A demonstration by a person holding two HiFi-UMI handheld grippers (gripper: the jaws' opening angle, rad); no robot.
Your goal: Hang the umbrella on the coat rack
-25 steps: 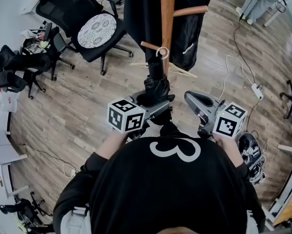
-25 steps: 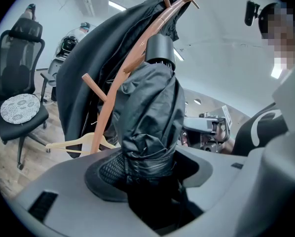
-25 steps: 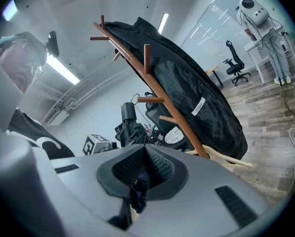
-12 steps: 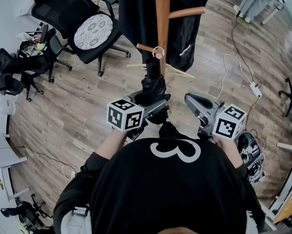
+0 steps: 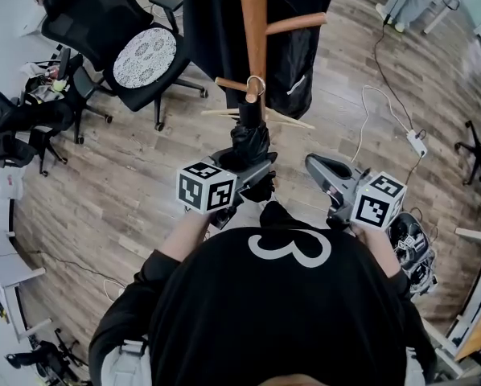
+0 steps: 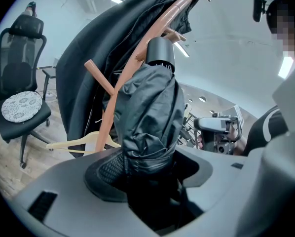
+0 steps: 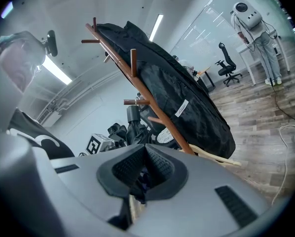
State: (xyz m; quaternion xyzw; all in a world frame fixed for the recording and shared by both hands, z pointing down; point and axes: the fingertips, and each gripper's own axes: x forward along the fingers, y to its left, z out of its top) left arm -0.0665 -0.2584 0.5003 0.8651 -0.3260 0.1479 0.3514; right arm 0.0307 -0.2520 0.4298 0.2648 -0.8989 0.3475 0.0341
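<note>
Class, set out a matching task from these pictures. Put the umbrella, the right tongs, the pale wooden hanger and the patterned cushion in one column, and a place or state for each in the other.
Column 1
1. umbrella
2. right tongs
3. pale wooden hanger
4. patterned cushion

Column 2
A. low down by the foot of the coat rack
B. on the seat of the office chair
C. shut, with nothing between them
D. gripped in the left tongs

Pairs: 1-D, 2-C, 3-A, 4-B
</note>
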